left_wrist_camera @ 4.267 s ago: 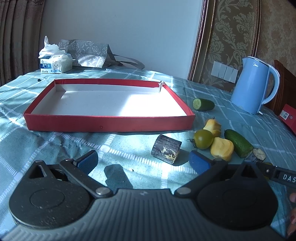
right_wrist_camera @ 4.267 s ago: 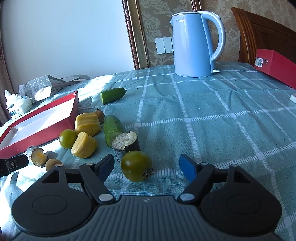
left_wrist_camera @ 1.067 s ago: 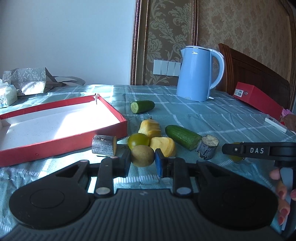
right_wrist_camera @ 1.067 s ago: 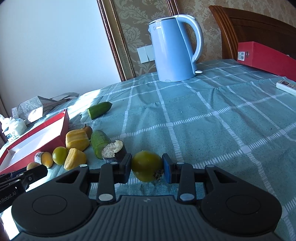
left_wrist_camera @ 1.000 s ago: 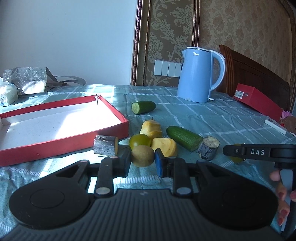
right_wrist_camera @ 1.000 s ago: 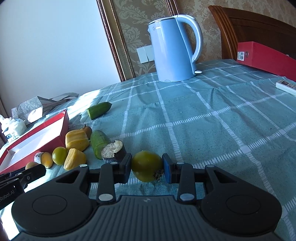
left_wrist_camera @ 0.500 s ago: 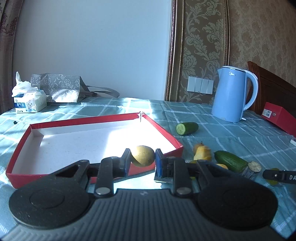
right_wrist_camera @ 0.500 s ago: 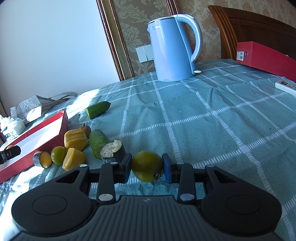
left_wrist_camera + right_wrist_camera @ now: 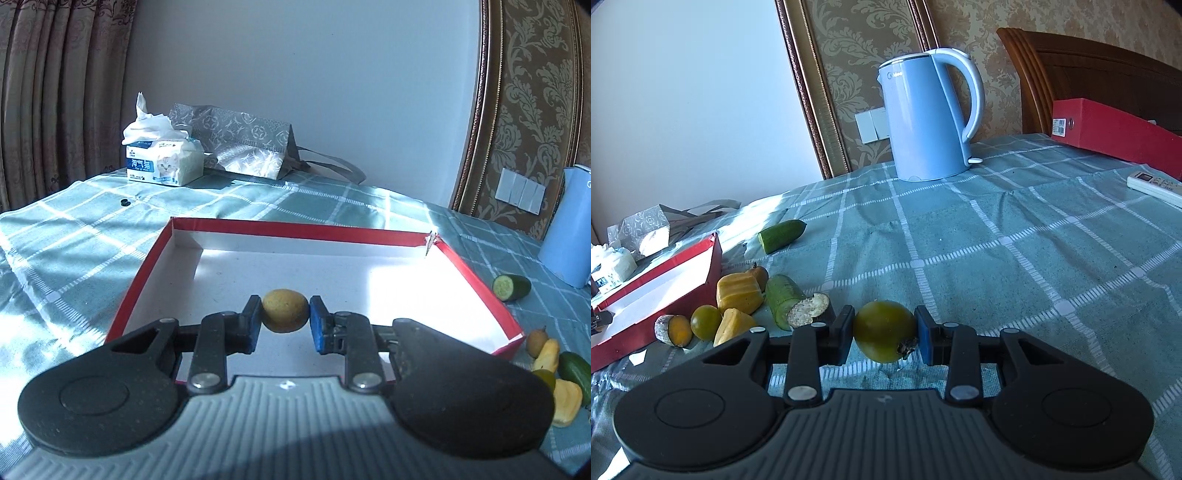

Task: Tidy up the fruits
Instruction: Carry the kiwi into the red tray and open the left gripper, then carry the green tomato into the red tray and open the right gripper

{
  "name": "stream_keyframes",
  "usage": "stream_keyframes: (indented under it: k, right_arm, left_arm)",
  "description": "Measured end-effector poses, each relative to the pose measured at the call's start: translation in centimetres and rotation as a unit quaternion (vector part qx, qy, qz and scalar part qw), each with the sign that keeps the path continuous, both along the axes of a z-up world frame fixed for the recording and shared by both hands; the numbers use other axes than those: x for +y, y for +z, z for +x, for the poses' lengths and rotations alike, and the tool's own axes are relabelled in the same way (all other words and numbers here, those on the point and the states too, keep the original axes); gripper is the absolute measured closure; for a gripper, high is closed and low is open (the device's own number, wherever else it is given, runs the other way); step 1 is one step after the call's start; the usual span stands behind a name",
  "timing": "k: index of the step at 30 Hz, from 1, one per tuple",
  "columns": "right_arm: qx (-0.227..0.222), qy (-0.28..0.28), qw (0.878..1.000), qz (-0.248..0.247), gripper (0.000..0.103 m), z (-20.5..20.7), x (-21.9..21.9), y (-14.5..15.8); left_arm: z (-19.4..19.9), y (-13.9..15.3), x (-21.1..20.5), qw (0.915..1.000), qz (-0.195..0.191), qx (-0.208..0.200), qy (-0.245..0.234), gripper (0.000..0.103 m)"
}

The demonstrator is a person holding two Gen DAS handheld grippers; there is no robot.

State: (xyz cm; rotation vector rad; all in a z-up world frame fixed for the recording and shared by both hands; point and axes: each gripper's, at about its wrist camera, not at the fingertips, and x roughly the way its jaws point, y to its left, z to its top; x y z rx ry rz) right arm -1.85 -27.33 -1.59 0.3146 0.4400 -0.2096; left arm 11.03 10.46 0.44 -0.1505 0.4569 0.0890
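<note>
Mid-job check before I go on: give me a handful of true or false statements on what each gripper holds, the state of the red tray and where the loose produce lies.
1. The left gripper is shut on a small round brownish-yellow fruit. True.
2. That fruit already rests on the floor of the shallow red cardboard tray with the white inside. False: it is held between the pads, in front of the tray's inside.
3. The right gripper is empty. False: it is shut on a round green tomato.
4. The tray floor that shows is bare. True.
5. The cut green cucumber piece lies inside the tray. False: it lies on the teal checked tablecloth.
</note>
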Motion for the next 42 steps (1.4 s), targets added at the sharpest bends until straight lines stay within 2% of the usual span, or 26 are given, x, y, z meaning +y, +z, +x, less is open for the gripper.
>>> stream_keyframes:
  k: [5, 10, 15, 17, 19, 22, 27, 33, 37, 40, 42]
  right_arm:
    - [-0.005, -0.003, 1.0, -0.01, 0.069, -0.1, 0.3, 0.2]
    - [-0.006, 0.001, 1.0, -0.021, 0.069, -0.1, 0.7, 0.3]
    - [-0.007, -0.001, 1.0, -0.019, 0.069, -0.2, 0.6, 0.3]
    - [-0.006, -0.002, 1.0, -0.017, 0.069, -0.2, 0.5, 0.3]
    - [-0.006, -0.002, 1.0, -0.016, 0.069, -0.2, 0.5, 0.3]
    - [-0.008, -0.002, 1.0, -0.018, 0.069, -0.1, 0.6, 0.3]
    - [-0.009, 0.001, 1.0, -0.022, 0.069, -0.1, 0.7, 0.3]
    - [-0.022, 0.005, 0.999, -0.023, 0.069, -0.2, 0.9, 0.5]
    - [-0.03, 0.017, 0.998, -0.042, 0.069, 0.1, 1.7, 0.8]
    - [-0.034, 0.037, 0.998, -0.04, 0.069, 0.5, 2.3, 1.4]
    - [-0.036, 0.046, 0.998, -0.036, 0.069, 0.8, 2.7, 1.8]
  left_arm:
    - [1.1, -0.6, 0.6, 0.999, 0.01, 0.034, 0.029, 0.078]
    - [1.2, -0.9, 0.1, 0.9971, 0.043, 0.042, 0.046, 0.078]
    - [1.3, -1.1, 0.6, 0.9961, 0.039, 0.047, 0.063, 0.077]
    - [0.9, -0.9, 0.5, 0.9959, 0.046, 0.035, 0.07, 0.063]
    - [0.3, -0.6, 0.4, 0.9958, 0.05, 0.014, 0.075, 0.029]
    - [-0.8, 0.1, 0.0, 0.995, 0.056, -0.021, 0.08, 0.021]
    - [-2.1, 0.5, -1.0, 0.9981, 0.03, -0.032, 0.043, 0.012]
    - [-4.0, 0.6, -4.1, 0.998, 0.047, -0.04, -0.017, 0.003]
    - [-5.2, 0.3, -5.5, 0.997, 0.044, -0.032, -0.055, 0.0]
    - [-6.1, -0.7, -6.4, 0.9964, 0.04, -0.005, -0.075, 0.0]
    - [-7.1, -0.8, -6.9, 0.9958, 0.03, -0.008, -0.086, 0.0]
